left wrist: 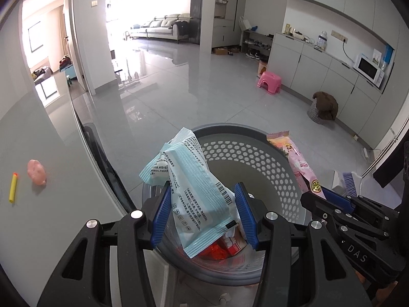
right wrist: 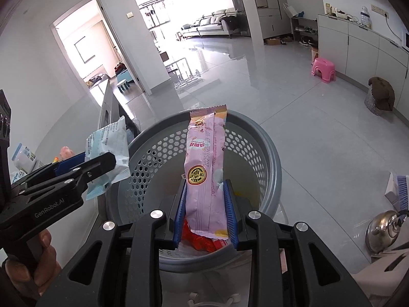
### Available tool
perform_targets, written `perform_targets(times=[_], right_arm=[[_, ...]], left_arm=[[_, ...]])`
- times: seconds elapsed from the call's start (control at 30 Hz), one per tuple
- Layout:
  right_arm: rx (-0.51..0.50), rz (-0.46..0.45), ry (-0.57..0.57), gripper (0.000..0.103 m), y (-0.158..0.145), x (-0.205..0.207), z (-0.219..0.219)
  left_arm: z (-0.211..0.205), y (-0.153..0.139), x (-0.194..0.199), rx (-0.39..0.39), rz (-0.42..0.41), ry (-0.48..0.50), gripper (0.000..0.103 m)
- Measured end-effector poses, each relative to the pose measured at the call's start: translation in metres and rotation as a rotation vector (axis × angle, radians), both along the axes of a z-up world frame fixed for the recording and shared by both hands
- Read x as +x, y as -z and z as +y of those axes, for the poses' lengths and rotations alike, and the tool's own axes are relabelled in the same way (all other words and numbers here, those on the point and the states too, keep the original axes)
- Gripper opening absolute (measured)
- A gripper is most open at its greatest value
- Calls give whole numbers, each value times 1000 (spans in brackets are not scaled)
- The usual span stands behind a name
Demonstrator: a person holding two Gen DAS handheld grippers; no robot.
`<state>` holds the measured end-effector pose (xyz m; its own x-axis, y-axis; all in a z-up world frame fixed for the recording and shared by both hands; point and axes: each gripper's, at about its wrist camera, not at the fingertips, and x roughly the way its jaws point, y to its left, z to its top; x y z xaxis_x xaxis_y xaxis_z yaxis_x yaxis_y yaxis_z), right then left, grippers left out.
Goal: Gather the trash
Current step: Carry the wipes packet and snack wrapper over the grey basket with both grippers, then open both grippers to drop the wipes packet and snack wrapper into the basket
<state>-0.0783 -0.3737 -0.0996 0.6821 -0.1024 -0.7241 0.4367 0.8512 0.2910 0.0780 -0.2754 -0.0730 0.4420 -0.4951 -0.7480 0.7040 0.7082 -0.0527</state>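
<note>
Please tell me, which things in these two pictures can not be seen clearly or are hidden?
- Basket bottom, both views: covered by the blue packet, the pink packet and red wrappers.
- Red wrappers: print unreadable, mostly behind the packets.
- Pink packet, left wrist view: lower end hidden by the right gripper.
- Kettle, right wrist view: cut off at the edge.
- Left gripper: the packet hides the jaws' contact.

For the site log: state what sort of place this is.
Most likely a lived-in home, an open living and dining area. A sofa stands by bright windows, a microwave sits on a cabinet counter, and a shoe rack lines the wall.
</note>
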Motion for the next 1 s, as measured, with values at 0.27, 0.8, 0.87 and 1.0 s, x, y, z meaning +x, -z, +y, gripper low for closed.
perform_targets(times=[0.27, 0.8, 0.87, 1.0], right_arm=[[10, 7, -15, 29, 2, 14, -5], [13, -15, 22, 63, 2, 12, -8], [13, -14, 23, 64, 3, 11, -6], [12, -18, 22, 67, 3, 10, -5]], left_arm=[[-7, 2, 6, 7, 17, -3, 50], [3, 0, 11, 9, 31, -27, 60], [5, 0, 9, 8, 31, -29, 60], [9, -2, 8, 4, 29, -33, 63]])
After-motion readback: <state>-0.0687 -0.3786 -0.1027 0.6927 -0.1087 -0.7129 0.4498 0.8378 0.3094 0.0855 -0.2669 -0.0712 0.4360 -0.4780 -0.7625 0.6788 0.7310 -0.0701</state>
